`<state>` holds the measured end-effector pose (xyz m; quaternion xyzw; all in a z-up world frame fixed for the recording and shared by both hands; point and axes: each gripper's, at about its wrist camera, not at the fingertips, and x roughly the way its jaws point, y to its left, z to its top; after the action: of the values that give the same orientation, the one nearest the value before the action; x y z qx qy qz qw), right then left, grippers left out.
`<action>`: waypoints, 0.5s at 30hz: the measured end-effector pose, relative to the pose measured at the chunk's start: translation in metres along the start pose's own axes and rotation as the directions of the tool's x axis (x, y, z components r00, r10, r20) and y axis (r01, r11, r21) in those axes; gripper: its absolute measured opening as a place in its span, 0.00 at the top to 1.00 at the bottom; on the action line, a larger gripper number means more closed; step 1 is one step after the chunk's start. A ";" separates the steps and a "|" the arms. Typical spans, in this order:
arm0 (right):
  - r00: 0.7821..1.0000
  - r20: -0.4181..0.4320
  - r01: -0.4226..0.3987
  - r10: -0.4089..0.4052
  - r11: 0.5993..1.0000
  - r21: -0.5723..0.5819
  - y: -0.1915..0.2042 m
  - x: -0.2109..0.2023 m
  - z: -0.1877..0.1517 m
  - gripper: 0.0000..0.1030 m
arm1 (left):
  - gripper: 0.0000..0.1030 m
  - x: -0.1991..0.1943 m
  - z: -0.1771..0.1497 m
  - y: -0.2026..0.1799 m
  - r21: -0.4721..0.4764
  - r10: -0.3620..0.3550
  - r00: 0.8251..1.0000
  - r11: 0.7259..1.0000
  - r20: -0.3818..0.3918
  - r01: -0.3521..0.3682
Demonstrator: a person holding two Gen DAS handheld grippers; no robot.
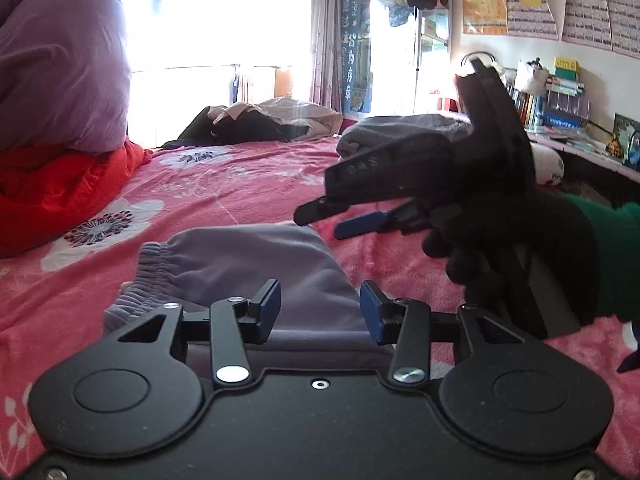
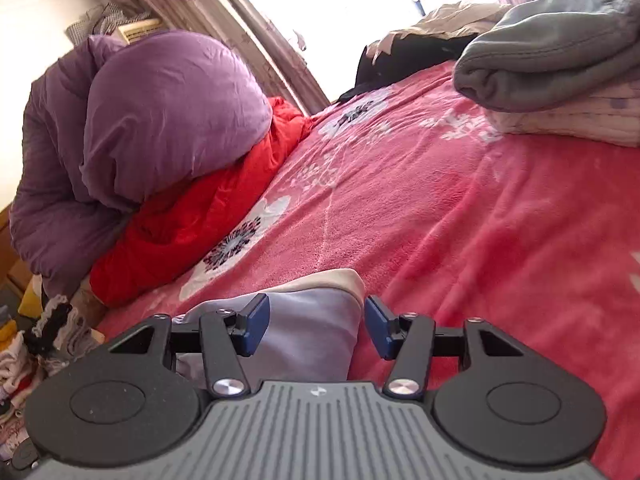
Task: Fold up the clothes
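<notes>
Left gripper: matte black body, 2 round black discs, blue pads, silver screws. Right gripper: same fittings on a ribbed grey plate. Right hand: black glove, green sleeve (lettering on housing illegible).
</notes>
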<state>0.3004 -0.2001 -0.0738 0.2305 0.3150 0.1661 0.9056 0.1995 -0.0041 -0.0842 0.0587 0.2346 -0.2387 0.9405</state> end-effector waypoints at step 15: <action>0.994 0.036 0.099 -0.099 0.995 -0.021 -0.003 0.032 0.025 0.59 | 0.58 -0.025 -0.008 0.012 0.219 0.005 0.996 0.976 -0.090 0.014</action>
<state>0.3409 -0.1964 -0.0734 0.2071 0.3081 0.1205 0.9207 0.1824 0.0189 -0.0790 0.1722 0.2492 -0.2623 0.9162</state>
